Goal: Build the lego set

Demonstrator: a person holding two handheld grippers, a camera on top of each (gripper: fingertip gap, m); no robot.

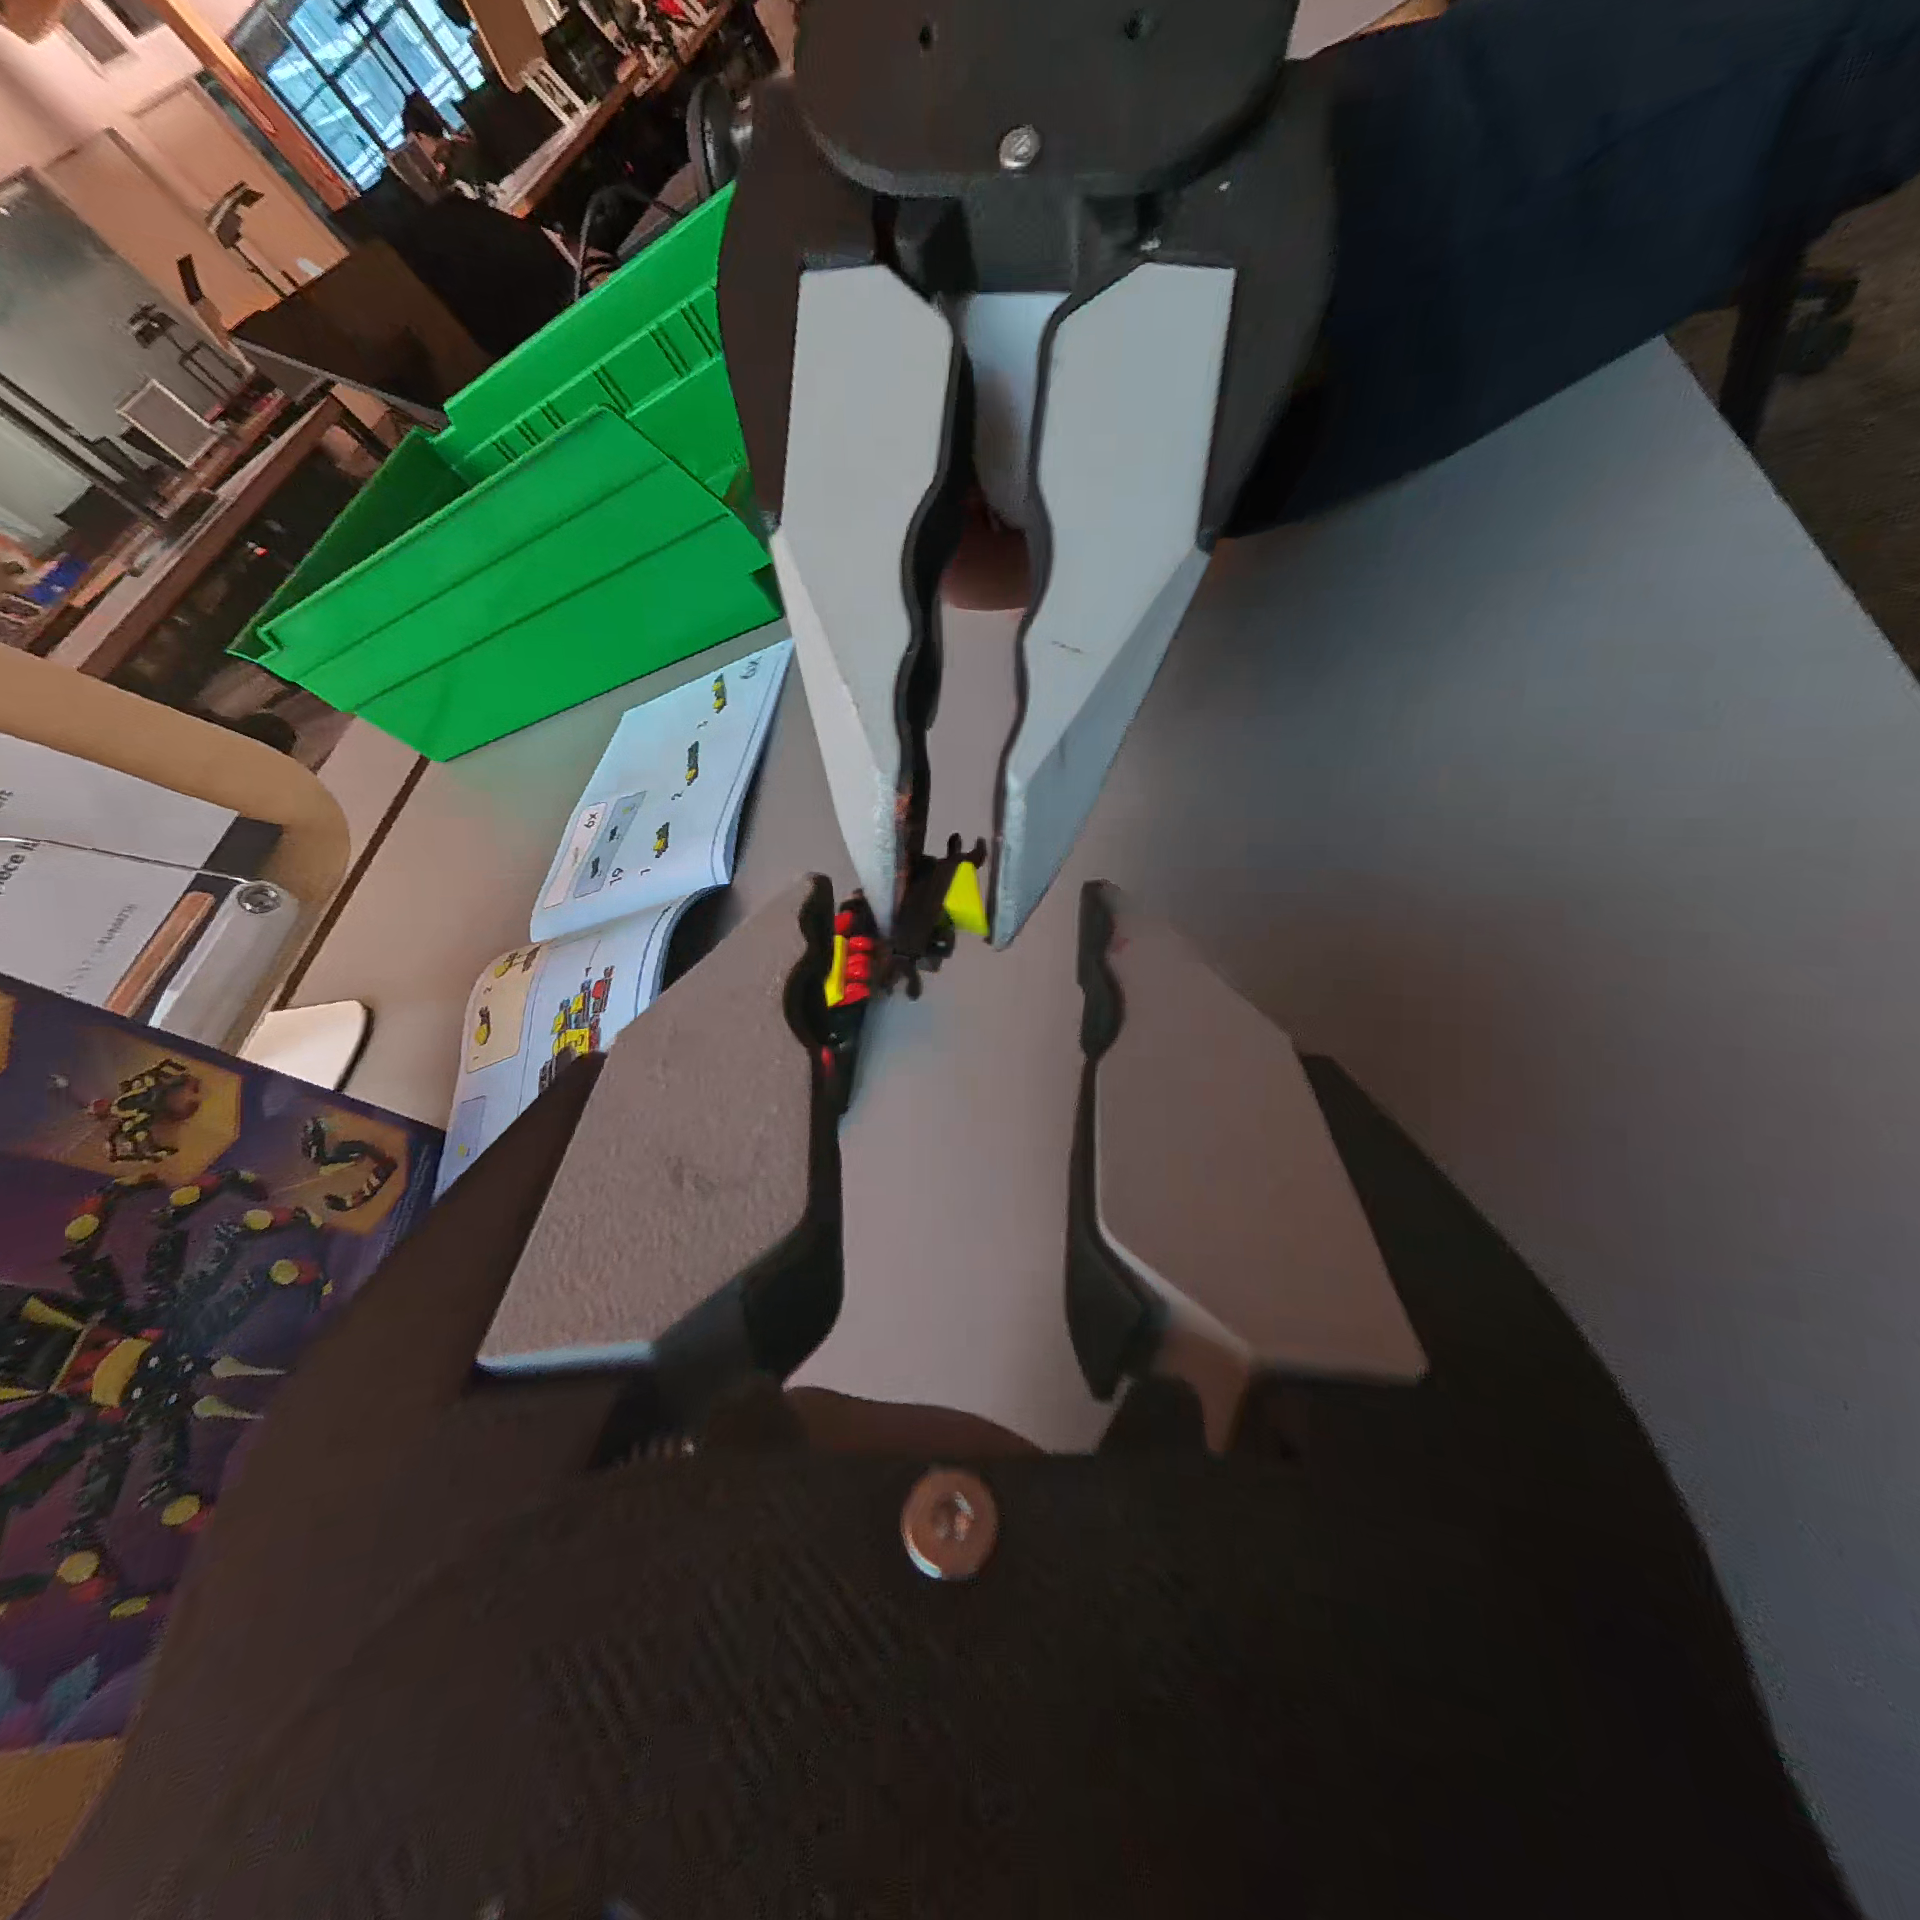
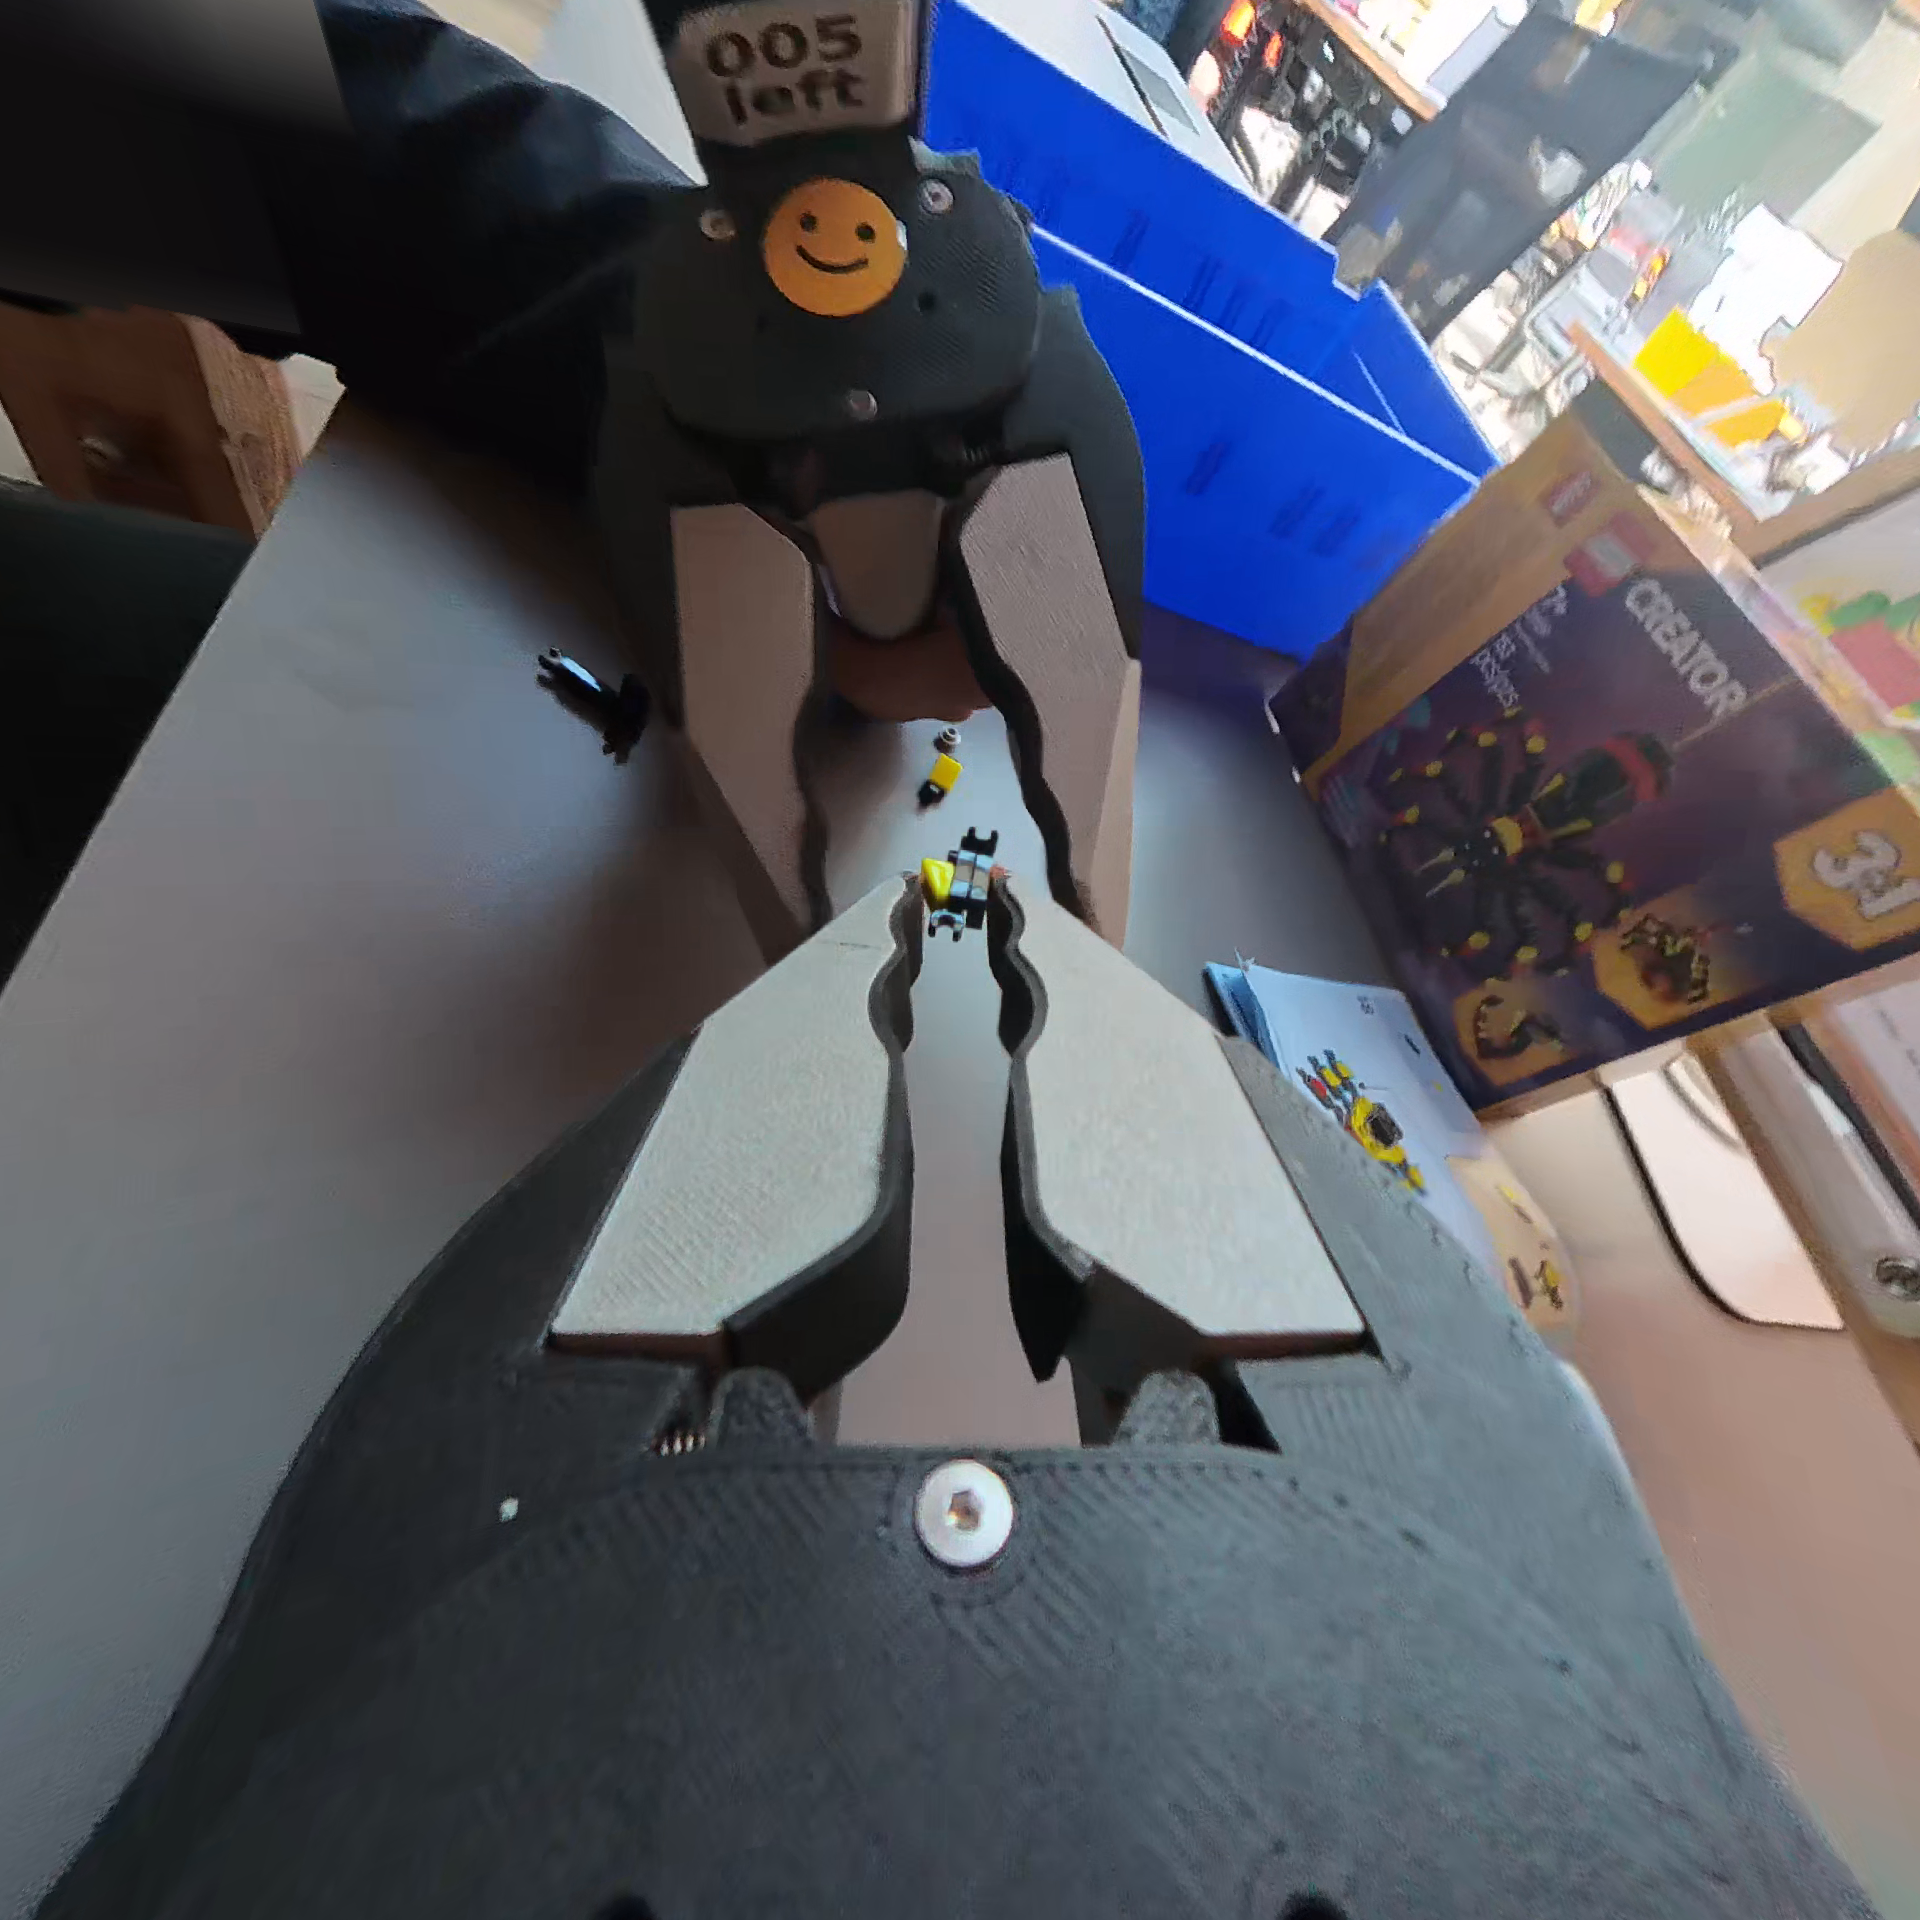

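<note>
Grey, matte tabletop (image 1: 1455, 831) carries the work, with a busy workshop blurred behind it. Beyond the left gripper's (image 1: 951, 940) tips the right gripper (image 2: 956, 914) faces it, tip to tip.

The right gripper is clamped on a small leg sub-assembly (image 2: 961, 891) of black clip parts with a yellow wedge; the piece sits at the very tips, its clip ends projecting toward the opposing tool. The left gripper's fingers stand well apart. A second cluster of red, yellow and black parts (image 1: 847, 961) lies against the inner face of its left fingertip; whether that fingertip bears on it or merely hides part of it cannot be told.

The step in hand appears to be joining the held leg piece to the red-and-yellow cluster. To do it well, the right gripper should keep its grip near the piece's middle so the clip end stays free. The two axes should be aligned before any push. The left gripper should close on the cluster first, since an unsupported part will probably skate on the smooth top.

The finger bodies are pale, flat-faced wedges with wavy black rubber-like pads; the housings are black ribbed printed plastic.

To the left of the left gripper lie an open instruction booklet (image 1: 644, 831), a purple set box (image 1: 156, 1299) and a green ribbed bin (image 1: 540, 561). Past the right gripper's tips, loose black parts (image 2: 597, 701) and a small yellow part (image 2: 943, 777) rest on the table, with a blue bin (image 2: 1226, 395) beyond.
</note>
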